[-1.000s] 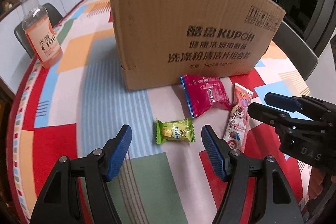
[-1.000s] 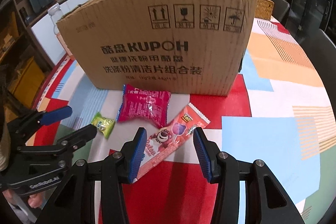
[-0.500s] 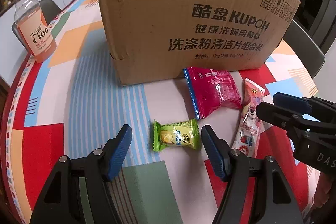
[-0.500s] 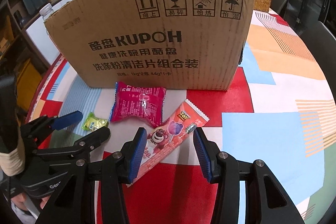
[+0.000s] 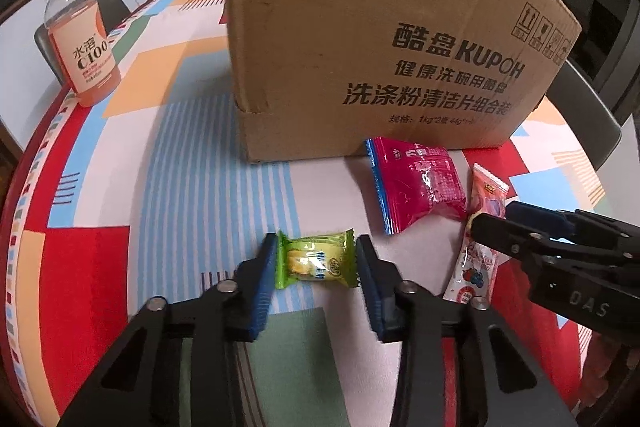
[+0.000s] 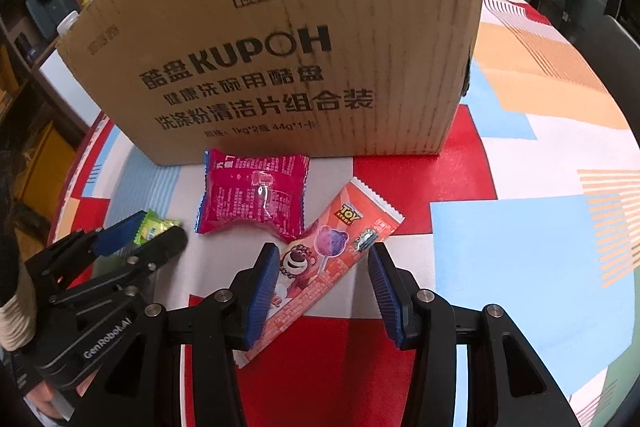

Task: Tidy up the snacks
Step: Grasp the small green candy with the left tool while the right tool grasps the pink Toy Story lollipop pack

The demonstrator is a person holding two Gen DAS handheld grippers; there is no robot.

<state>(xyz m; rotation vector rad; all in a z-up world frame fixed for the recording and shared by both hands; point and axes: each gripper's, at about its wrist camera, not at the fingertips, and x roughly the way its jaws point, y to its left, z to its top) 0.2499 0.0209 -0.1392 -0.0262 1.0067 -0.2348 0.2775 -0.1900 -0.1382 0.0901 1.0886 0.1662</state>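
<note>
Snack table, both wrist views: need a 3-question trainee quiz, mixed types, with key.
1. True or false: the left gripper has the green candy between its fingers.
2. Which snack lies between the right gripper's open fingers? A) pink packet B) lollipop packet C) bottle
3. Fill in: all three snacks lie on the tablecloth in front of the ____.

Key: 1 true; 2 B; 3 cardboard box.

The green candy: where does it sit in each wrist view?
Left wrist: green candy at lower centre, between the left gripper jaws.
Right wrist: green candy at far left, mostly hidden by the left gripper.
Shared landmark: pink packet.
</note>
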